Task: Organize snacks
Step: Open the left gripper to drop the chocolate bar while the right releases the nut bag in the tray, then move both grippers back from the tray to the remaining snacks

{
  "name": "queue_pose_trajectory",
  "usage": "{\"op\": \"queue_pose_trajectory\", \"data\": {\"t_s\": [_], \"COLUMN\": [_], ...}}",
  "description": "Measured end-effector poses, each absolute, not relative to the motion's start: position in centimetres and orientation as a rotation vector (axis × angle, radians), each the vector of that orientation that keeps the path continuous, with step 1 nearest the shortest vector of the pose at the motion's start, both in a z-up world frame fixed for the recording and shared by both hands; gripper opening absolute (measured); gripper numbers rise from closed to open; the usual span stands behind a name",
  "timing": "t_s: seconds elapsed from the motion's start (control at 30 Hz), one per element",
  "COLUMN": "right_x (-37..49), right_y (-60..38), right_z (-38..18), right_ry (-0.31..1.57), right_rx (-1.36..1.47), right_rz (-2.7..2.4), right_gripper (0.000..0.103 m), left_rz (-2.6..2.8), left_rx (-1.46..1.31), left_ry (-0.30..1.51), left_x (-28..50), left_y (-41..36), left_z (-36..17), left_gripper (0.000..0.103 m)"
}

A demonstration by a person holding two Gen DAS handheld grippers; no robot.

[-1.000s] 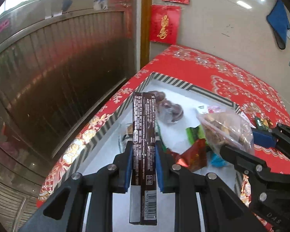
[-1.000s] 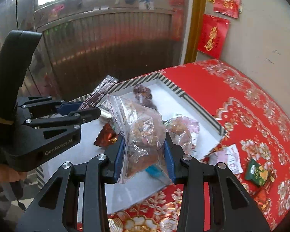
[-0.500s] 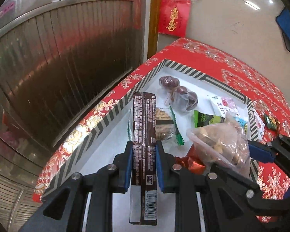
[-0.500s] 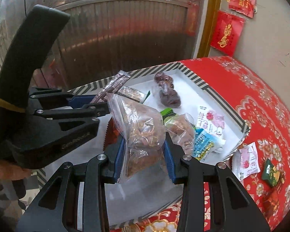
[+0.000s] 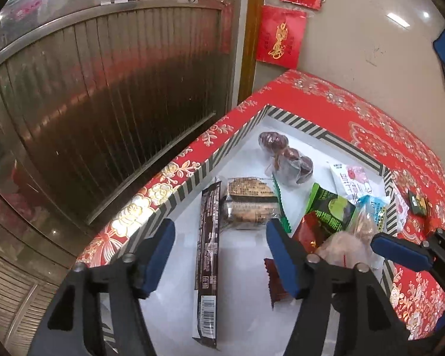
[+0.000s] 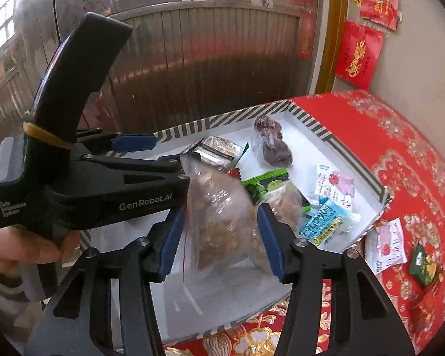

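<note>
A white tray [image 5: 320, 136] with a striped rim sits on a red patterned cloth and holds several snacks. My left gripper [image 5: 219, 234] is open above it, and a long dark brown bar [image 5: 207, 255] lies on the tray floor between its fingers. My right gripper [image 6: 219, 225] is open too, with a clear bag of brown snacks [image 6: 222, 219] lying loose between its fingers in the tray. The bag also shows in the left wrist view [image 5: 347, 243]. The left gripper shows in the right wrist view [image 6: 139, 145], just left of the bag.
In the tray lie a biscuit pack [image 5: 249, 204], bagged dark dates [image 5: 290, 163], a green packet [image 5: 332, 210], a red wrapper [image 5: 311, 231], a white packet [image 5: 353, 181] and a blue packet [image 6: 323, 222]. On the cloth right of the tray lie a pink-white packet [image 6: 388, 246] and a dark green packet [image 6: 424, 267].
Both grippers have opened. The brown bar has dropped from the left gripper onto the tray floor, and the clear bag has been let go in the tray.
</note>
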State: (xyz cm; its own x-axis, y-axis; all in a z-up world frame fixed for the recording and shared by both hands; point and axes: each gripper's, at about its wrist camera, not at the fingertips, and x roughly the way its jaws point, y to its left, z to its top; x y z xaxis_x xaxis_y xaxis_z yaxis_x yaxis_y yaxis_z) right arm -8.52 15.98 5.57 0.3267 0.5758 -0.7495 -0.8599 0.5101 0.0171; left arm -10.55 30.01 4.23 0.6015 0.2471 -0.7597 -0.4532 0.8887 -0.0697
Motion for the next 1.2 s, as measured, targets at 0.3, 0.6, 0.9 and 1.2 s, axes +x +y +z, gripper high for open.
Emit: {"op": "queue_pose_trajectory", "data": {"t_s": [0.3,0.6,0.9,1.2], "right_x": [-7.6,-6.9,-6.1,-4.4], "right_y": [13.5,11.8,9.1,2.2], "right_z": [6.5,7.2,7.7,7.6], "right_ry": [0.788,0.791,0.789,0.802], "right_rx": [-0.352,-0.295,-0.261,-0.254], "right_rz": [0.949,0.902,0.833,0.669], "right_gripper": [0.051,0.059,0.065,0.065], "left_rz": [0.442,0.451,0.389,0.234], "left_rx": [-0.235,-0.202,-0.183,-0.191], "left_ry": [0.775,0.721,0.698,0.754], "left_x": [-11.0,-11.7,-11.0,-8.4], "left_y": [29.0,27.6,25.0,20.7], "left_z": [5.9,7.8,9.1,9.2], "left_gripper": [0.089,0.095,0.098,0.099]}}
